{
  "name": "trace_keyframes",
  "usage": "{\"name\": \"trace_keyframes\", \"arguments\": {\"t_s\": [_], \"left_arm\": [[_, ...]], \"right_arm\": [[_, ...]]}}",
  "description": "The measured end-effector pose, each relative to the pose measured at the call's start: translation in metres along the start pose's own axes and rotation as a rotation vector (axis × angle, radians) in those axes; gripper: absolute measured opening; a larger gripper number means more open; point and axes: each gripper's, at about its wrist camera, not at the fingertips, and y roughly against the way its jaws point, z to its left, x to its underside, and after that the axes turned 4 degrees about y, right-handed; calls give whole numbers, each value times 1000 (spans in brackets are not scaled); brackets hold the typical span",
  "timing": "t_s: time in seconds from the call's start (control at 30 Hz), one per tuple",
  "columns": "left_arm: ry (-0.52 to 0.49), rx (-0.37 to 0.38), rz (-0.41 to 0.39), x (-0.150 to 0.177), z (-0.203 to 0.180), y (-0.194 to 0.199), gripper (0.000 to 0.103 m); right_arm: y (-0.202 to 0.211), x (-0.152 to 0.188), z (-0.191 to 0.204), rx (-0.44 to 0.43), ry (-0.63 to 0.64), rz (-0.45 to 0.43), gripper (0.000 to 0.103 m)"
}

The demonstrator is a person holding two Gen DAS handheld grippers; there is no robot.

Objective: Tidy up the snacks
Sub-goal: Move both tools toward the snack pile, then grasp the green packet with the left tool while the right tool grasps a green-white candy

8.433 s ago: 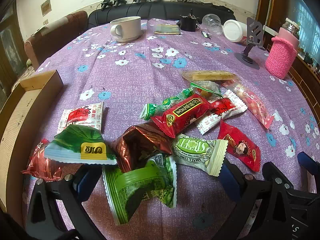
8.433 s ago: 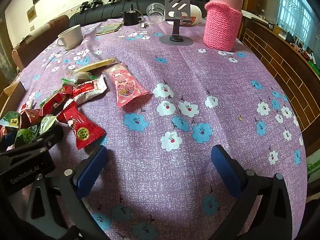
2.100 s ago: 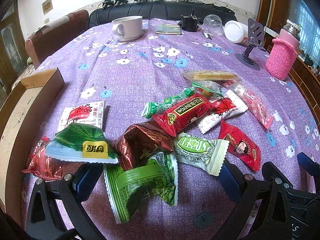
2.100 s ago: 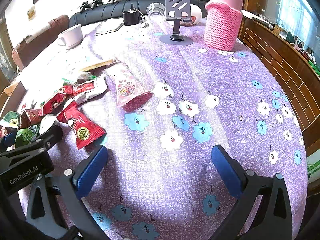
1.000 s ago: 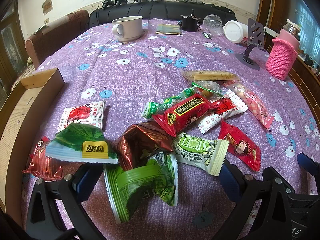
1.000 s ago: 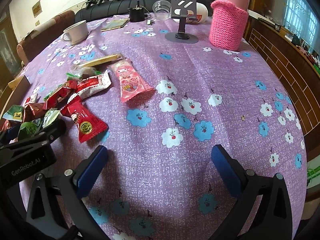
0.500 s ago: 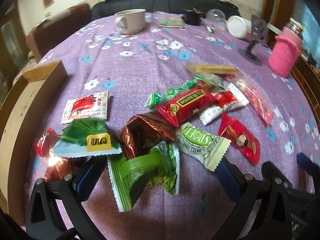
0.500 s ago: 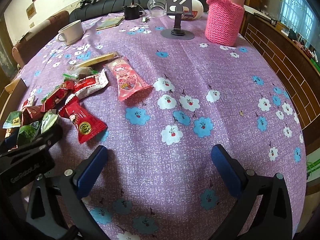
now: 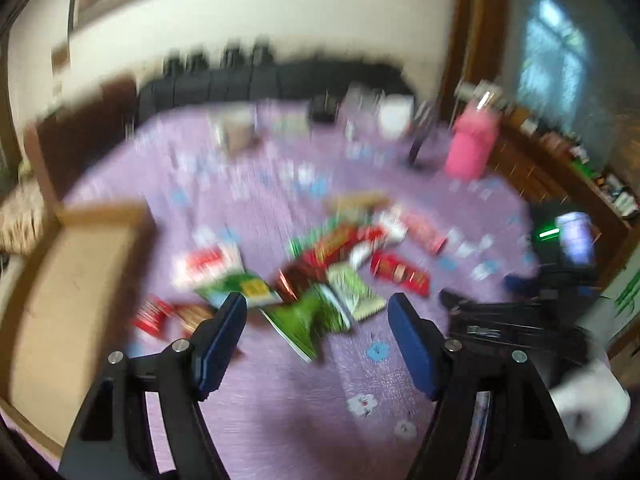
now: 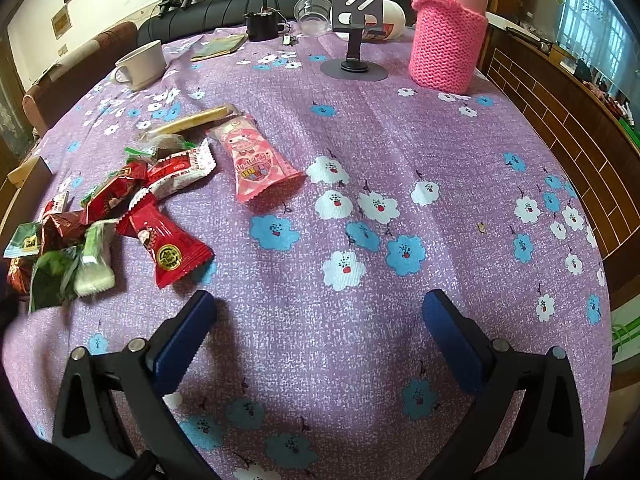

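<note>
A pile of snack packets lies on the purple flowered tablecloth (image 10: 360, 128). In the blurred left wrist view I see a green packet (image 9: 308, 316), a pale green one (image 9: 352, 292) and a red one (image 9: 400, 272). My left gripper (image 9: 316, 320) is open and empty, raised above and behind the pile. An open cardboard box (image 9: 76, 276) stands left of it. In the right wrist view a red packet (image 10: 168, 244) and a pink packet (image 10: 252, 156) lie ahead left. My right gripper (image 10: 316, 316) is open and empty over bare cloth.
At the far side stand a white cup (image 10: 144, 64), a phone stand (image 10: 354, 28), a clear cup (image 10: 312, 12) and a flask in a pink knitted sleeve (image 10: 448, 44). A brown chair (image 10: 72, 76) stands at far left. The table edge curves along the right.
My left gripper has swung quickly up and back, so its view is blurred and the pile looks smaller and farther. The right gripper has barely moved. No packet has been taken.
</note>
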Motion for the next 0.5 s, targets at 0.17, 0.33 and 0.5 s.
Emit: {"name": "trace_keyframes", "arguments": {"t_s": [0.17,0.33,0.5], "left_arm": [[83,93,-58,0,51,48,81],[128,106,-91,6,91,65,81],[126,173,-39,18,98,50,59]], "right_arm": [[-1,-4,1,4,2,5,103],[14,-11,3,19,16,-34,79],[41,-24,39,-128,110,-116,78]]}}
